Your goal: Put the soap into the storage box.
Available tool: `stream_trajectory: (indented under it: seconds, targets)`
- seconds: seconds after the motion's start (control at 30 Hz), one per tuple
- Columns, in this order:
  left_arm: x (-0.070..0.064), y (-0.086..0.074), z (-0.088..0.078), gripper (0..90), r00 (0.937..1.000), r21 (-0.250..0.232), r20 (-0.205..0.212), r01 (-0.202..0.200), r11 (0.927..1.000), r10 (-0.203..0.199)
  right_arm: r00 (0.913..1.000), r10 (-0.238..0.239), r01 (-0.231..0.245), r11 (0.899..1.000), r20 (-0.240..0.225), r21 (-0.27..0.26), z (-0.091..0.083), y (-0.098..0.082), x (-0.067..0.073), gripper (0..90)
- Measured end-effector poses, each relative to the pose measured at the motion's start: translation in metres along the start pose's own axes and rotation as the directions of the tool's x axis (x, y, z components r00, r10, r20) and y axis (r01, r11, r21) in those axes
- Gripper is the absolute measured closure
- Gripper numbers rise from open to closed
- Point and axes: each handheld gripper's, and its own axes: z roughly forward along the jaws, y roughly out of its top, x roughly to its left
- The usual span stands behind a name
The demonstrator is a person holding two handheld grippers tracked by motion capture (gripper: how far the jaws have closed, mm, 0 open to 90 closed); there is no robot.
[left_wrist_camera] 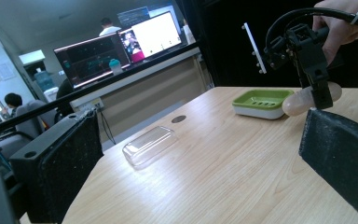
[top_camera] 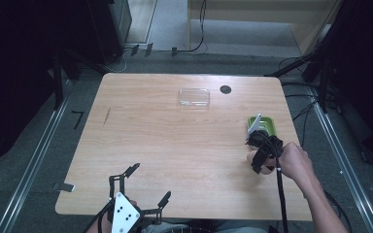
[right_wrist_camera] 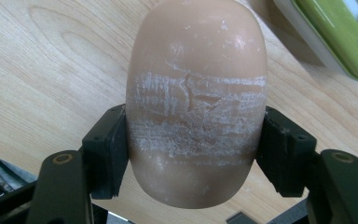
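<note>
A beige oval soap bar (right_wrist_camera: 196, 102) with white scuff marks is clamped between the two black pads of my right gripper (right_wrist_camera: 193, 149). In the high view the right gripper (top_camera: 262, 154) hangs just above the table, close in front of the green soap dish (top_camera: 267, 127). The left gripper view shows the soap (left_wrist_camera: 303, 100) held above the wood beside the dish (left_wrist_camera: 261, 101). My left gripper (top_camera: 148, 183) rests at the table's near edge, jaws wide apart with nothing between them. A clear plastic lid (top_camera: 194, 97) lies at the far middle of the table.
The wooden table (top_camera: 175, 141) has a round black hole (top_camera: 225, 89) near its far edge. Cables run across the floor beyond it. In the left gripper view, monitors (left_wrist_camera: 121, 46) and seated people stand behind the table.
</note>
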Motion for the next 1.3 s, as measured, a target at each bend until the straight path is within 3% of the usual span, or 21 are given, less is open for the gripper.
stream_trajectory:
  seconds: [0.47, 1.3]
  targets:
    - [0.000, 0.000, 0.000, 0.0, 1.0000, 0.000, 0.000, 0.000, 1.0000, 0.000, 0.9998, 0.018, -0.018, 1.000, -0.001, -0.008, -0.007, -0.001, -0.008, 33.9]
    - [0.000, 0.000, 0.001, 0.0, 1.0000, 0.001, 0.001, -0.002, 1.0000, 0.002, 0.9993, 0.038, -0.038, 0.999, 0.001, -0.007, -0.021, 0.013, -0.024, 33.9]
